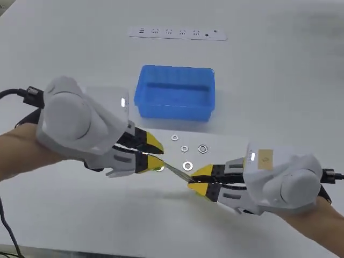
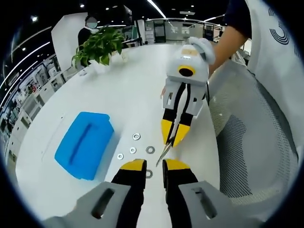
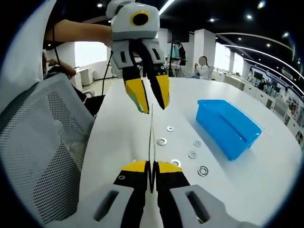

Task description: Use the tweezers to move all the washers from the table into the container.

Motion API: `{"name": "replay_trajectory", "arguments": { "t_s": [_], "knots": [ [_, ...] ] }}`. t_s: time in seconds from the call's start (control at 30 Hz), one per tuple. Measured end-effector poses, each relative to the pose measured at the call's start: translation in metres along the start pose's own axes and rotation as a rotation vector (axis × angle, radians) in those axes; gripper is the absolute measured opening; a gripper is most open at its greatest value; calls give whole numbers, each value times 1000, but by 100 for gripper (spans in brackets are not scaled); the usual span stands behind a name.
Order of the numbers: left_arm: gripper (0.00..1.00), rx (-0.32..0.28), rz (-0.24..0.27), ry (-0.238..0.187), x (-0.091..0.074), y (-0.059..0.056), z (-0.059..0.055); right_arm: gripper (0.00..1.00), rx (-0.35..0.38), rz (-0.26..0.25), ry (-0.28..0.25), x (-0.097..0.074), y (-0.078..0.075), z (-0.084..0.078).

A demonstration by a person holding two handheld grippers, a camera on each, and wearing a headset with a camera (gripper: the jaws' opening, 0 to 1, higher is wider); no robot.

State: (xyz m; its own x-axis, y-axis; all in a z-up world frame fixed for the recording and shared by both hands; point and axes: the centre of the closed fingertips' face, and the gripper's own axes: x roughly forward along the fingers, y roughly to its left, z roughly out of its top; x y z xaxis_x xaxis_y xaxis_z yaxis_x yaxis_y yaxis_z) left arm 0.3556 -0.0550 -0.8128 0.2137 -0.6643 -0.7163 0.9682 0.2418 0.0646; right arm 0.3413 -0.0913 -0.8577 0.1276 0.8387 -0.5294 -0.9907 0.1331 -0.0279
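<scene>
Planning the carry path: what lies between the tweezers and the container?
Head view: loose washers on the table lie between tweezers and container; otherwise that stretch is bare.

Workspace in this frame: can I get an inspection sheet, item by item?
Surface: white table, flat and clean.
Job's things: blue container upright, interior looks bare; several washers loose in front of it; tweezers held between the grippers.
Clutter: power strip beyond the container.
Grippers: right gripper shut on the tweezers; left gripper open, jaws either side of their far end.
Cables: black cable running to the left gripper.
Surroundings: mesh chair, potted plant, open office.
</scene>
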Motion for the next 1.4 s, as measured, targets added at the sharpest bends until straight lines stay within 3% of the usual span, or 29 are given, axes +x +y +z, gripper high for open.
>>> {"name": "replay_trajectory", "arguments": {
  "t_s": [0.17, 0.27, 0.43, 0.6, 0.8, 1.03, 1.23, 1.4],
  "knots": [
    [15, 35, -25, 35, 6, -4, -9, 7, -23, 10, -3, 1, 2, 6],
    [9, 15, -36, -25, 6, -6, 3, 7, -23, 9, -7, 0, 2, 8],
    [6, 27, -88, -52, 2, -15, 7, 7, -22, 14, -13, 0, 3, 10],
    [5, 14, -95, -156, -8, -17, 28, 7, -28, 27, -36, 1, 7, 20],
    [5, 15, -99, -178, -7, -20, 30, 7, -34, 40, -51, 4, 8, 24],
    [10, -21, -91, -242, -1, -21, 40, 7, -38, 62, -56, 4, 11, 22],
    [8, 2, -105, -230, 5, -24, 40, 7, -37, 66, -54, 4, 11, 20],
    [7, -36, -97, -299, 0, -23, 50, 7, -18, 65, -71, 2, 10, 22]
  ]
}}
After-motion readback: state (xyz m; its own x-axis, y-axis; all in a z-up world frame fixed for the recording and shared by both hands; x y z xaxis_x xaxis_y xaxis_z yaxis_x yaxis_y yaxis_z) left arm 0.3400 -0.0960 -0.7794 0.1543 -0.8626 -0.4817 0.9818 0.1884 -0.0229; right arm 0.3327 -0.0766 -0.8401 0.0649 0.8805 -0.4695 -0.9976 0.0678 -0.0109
